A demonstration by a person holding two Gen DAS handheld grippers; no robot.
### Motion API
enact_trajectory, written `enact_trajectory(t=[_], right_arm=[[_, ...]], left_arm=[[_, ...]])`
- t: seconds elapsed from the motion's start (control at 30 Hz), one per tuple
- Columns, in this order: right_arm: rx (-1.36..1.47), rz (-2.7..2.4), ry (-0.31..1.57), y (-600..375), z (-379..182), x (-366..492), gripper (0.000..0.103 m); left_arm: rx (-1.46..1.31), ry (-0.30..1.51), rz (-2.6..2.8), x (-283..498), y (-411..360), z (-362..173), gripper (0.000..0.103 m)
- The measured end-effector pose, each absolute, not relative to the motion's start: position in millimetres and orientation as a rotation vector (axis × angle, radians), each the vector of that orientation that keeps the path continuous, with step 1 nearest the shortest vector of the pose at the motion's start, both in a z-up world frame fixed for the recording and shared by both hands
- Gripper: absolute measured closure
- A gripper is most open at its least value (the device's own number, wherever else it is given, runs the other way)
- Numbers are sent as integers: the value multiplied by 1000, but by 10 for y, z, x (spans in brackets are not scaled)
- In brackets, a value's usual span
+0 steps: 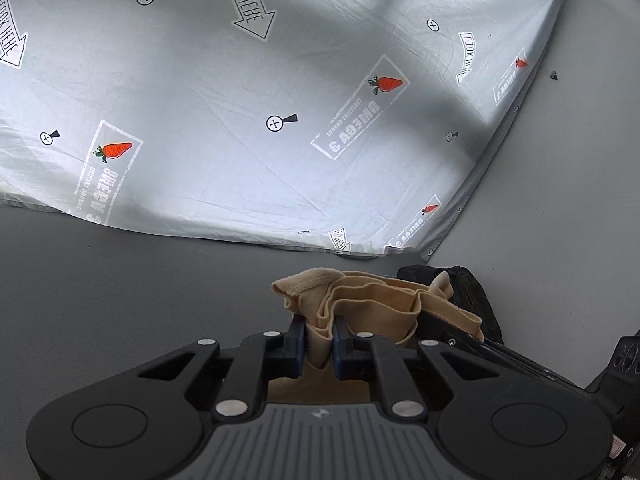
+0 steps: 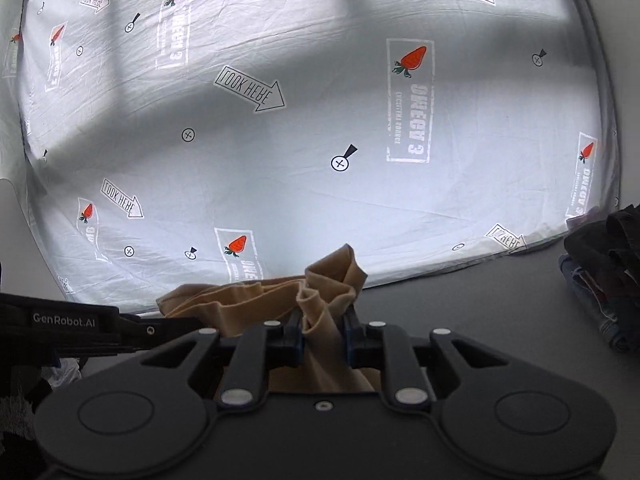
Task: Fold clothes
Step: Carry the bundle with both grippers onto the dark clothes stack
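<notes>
Left gripper is pinching a bunched tan knit garment above the grey tabletop, near the carrot-printed white sheet. Right gripper is clamping the same garment, apparently at another edge. Draw both grips apart evenly, keeping the hem taut before lowering.

Bunched tan garment (held aloft)
</notes>
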State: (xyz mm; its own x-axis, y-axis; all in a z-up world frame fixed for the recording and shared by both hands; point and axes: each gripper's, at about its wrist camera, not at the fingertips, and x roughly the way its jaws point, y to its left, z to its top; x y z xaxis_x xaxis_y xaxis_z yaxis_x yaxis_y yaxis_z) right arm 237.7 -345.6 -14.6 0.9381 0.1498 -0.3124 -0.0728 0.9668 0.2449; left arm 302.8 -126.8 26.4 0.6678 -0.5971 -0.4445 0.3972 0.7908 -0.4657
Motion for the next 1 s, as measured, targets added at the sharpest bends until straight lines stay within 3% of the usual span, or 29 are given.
enact_trajectory(t=[0.33, 0.6, 1.0], right_arm=[[378, -121, 303, -4268, -112, 1742, 84], [484, -293, 380, -4720, -194, 1319, 84], [603, -267, 396, -6126, -421, 1336, 84]], left_arm=[[-300, 702, -763, 2899, -2198, 324, 89], [-376, 819, -905, 2928, -2805, 14, 89], [-443, 786, -863, 2948, -4067, -213, 89]])
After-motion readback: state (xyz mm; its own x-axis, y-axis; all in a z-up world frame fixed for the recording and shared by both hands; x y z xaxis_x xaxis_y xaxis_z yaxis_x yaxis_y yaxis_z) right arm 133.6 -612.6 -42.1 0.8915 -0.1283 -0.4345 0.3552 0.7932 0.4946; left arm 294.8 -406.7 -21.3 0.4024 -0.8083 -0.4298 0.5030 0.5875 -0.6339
